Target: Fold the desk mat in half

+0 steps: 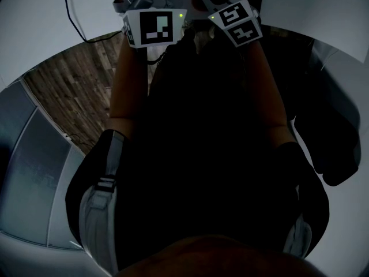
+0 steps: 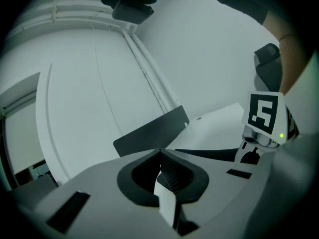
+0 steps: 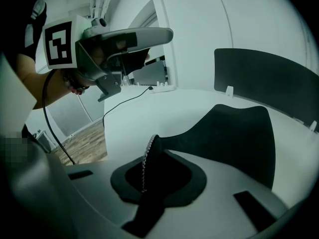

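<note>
**A:** Which view tells you most about your grip?

**B:** Your own gripper views. Your right gripper (image 3: 147, 169) has its jaws pressed together on a dark stitched edge of the desk mat (image 3: 239, 138). That view also shows the rest of the mat lying black on the white tabletop (image 3: 149, 114), with its near part rising toward your jaws.

**A:** And the left?

**B:** Your left gripper (image 2: 167, 185) is closed too. It pinches a thin sheet edge that shows a pale face on one side, against the ribbed pad. From those jaws a dark band of mat runs across to your right gripper, which sits near on the right of that view.

**A:** What does the head view add?

**B:** Little about the mat. It shows the left gripper's marker cube (image 1: 153, 26) and the right one's close together at the top, with your forearms reaching out to them. Between them is a dark mass that I cannot separate into mat and clothing. It also shows wooden floor (image 1: 75, 91) on your left, past the tabletop's rim.

**A:** Anything only the gripper views catch?

**B:** The dark upright panel (image 3: 269, 83) at the tabletop's far edge, held in white clips. Both gripper views show it and the head view does not. The right gripper view also shows a black cable (image 3: 124, 102) trailing across the tabletop, which the left gripper view misses.
</note>
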A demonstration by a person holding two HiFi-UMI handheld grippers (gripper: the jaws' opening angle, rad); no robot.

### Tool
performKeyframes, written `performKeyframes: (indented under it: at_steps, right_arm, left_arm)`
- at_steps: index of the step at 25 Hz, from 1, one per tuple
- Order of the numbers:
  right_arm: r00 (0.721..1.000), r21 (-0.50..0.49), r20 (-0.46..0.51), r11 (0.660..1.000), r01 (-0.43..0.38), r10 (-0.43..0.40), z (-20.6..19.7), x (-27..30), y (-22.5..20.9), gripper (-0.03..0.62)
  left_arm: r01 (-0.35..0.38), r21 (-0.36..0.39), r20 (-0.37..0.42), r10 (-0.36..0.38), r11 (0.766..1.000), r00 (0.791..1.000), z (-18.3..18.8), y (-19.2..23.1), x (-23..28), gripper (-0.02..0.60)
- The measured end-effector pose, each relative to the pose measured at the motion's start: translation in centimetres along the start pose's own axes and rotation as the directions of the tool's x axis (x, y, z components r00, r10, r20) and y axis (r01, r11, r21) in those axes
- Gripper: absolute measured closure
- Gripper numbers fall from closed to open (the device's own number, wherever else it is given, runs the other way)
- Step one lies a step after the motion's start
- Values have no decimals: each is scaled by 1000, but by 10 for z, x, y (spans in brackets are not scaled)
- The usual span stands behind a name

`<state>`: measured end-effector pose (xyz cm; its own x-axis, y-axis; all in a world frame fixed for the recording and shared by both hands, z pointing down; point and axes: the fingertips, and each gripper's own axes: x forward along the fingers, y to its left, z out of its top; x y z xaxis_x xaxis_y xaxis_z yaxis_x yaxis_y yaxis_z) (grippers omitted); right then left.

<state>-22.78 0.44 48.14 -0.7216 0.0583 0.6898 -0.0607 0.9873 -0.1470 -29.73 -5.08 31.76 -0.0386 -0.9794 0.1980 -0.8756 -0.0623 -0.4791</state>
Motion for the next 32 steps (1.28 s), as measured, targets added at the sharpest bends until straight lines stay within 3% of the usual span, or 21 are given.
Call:
performKeyframes:
  at_steps: [9, 18, 22, 32]
  right_arm:
    - [997, 9, -60, 999, -54, 54, -17, 19, 8, 548]
    - [982, 2, -152, 993, -116, 115, -34, 27, 20, 495]
    - [968, 13, -177, 984, -176, 175, -36, 26, 33, 405]
    - [944, 50, -159, 958, -284, 288, -30, 22, 56, 285]
  left_arm:
    - [12, -40, -52, -14, 999, 999, -30, -4, 0, 574]
    - [6, -46, -58, -8, 999, 998, -34, -4, -1, 574]
    - [12, -47, -60, -15, 999, 998, -33, -5, 0, 574]
    - [23, -49, -42, -25, 999, 999, -29, -6, 0, 574]
